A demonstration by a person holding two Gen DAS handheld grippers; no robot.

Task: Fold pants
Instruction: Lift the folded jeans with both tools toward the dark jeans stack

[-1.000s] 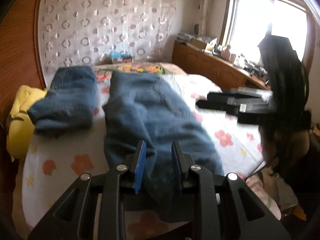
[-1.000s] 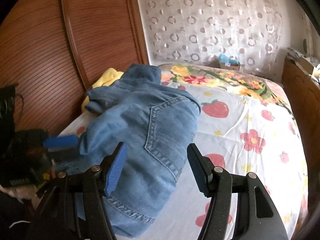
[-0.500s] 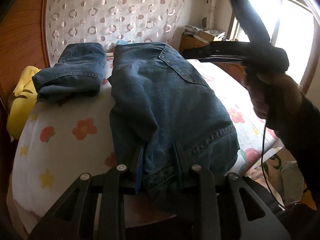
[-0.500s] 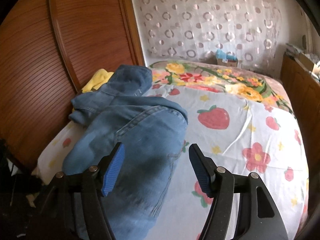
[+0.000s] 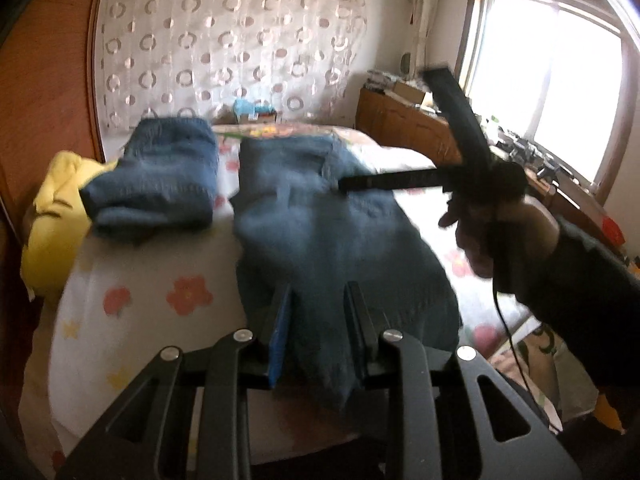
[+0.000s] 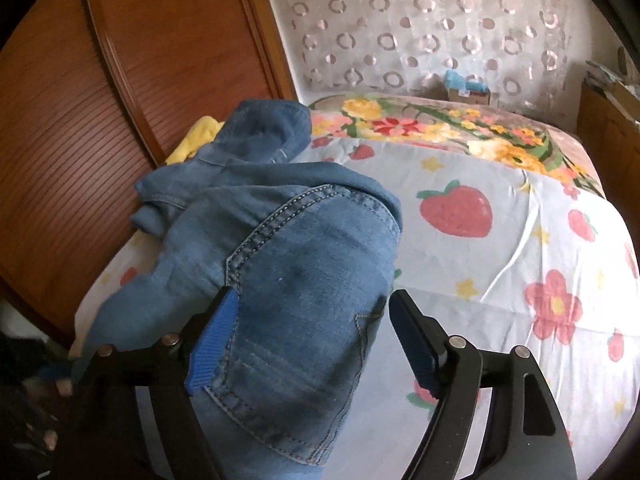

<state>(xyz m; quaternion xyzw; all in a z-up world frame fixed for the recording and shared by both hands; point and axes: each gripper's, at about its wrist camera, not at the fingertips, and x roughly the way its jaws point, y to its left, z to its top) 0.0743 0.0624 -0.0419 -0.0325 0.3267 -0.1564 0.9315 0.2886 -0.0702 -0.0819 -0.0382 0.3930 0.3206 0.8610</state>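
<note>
Two denim garments lie on the bed (image 5: 132,280) in the left wrist view. The pants (image 5: 332,232) are spread lengthwise over the flowered sheet, the near end hanging over the bed's front edge. A second, folded pair of jeans (image 5: 160,176) rests to the left of them, apart from them, against a yellow cloth (image 5: 56,216) at the wooden headboard side. The left hand-held gripper (image 5: 316,336) is narrowed on the near hem of the pants: a bunch of denim passes between the two fingers (image 5: 280,328), and both fingers press against the fabric. At the right of the frame, the right hand (image 5: 492,236) holds the right hand-held gripper (image 5: 344,184) above the pants, its fingers pointing left over the far half of the garment. From this side its opening cannot be judged. The picture is motion-blurred. A window and a wooden cabinet stand behind.

In the right wrist view, the right hand-held gripper (image 6: 312,340) is spread wide. Its fingers (image 6: 212,336) stand apart with nothing clamped between them. The pants (image 6: 296,280) fill the space below and ahead of the left finger, back pocket and seam stitching facing up. The right finger stands over bare sheet just beside the denim edge. The folded jeans (image 6: 264,132) and the yellow cloth (image 6: 196,140) lie beyond, near the wooden panel (image 6: 100,120). The bed (image 6: 500,240) with its strawberry and flower print extends to the right. A patterned curtain (image 6: 420,28) hangs behind it.
</note>
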